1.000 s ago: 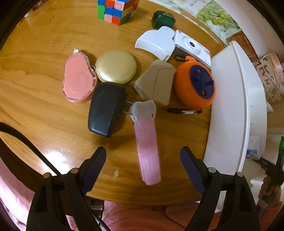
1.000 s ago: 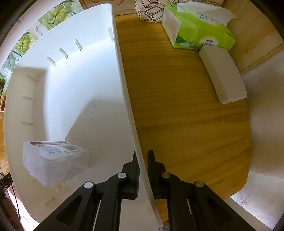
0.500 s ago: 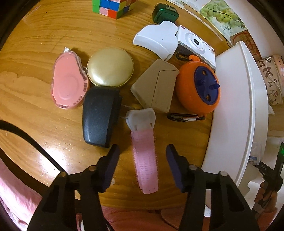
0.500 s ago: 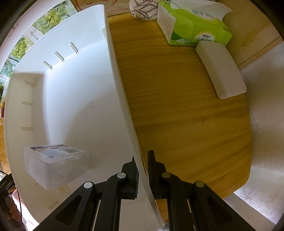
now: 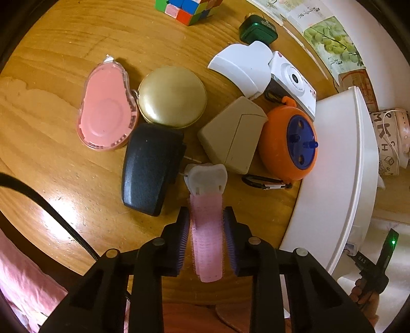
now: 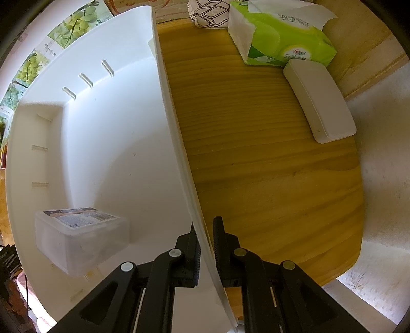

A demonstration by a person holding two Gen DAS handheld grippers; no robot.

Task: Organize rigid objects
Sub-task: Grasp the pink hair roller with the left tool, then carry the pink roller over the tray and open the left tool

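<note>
Pink and fuzzy, a hair-roller clip (image 5: 206,240) with a white tooth-shaped head lies near the front edge of the wooden worktop (image 5: 64,166). The left tool (image 5: 206,238) is closed around its pink strip, one pad on each side. The right tool (image 6: 205,253) is clamped on the rim of a white storage bin (image 6: 107,143) that stands at the worktop's right edge.

To do this step well, I judge the left tool should lift straight up before swinging right, keeping the strip level so it does not slip out of the pads.

Touching the clip's head on the left are the metal prongs of a black plug adapter (image 5: 150,169), which could snag on the lift. Just beyond the head sit a beige box (image 5: 232,135) and an orange round reel (image 5: 288,143), with a black carabiner (image 5: 266,182) between the reel and the bin. Further back lie a pink tape dispenser (image 5: 106,114), a gold compact (image 5: 172,96), a white camera (image 5: 293,82) and, near the far edge, a puzzle cube (image 5: 189,9).

Inside the bin, a clear plastic box (image 6: 79,237) already rests in the near corner, with bare floor beyond it.
</note>
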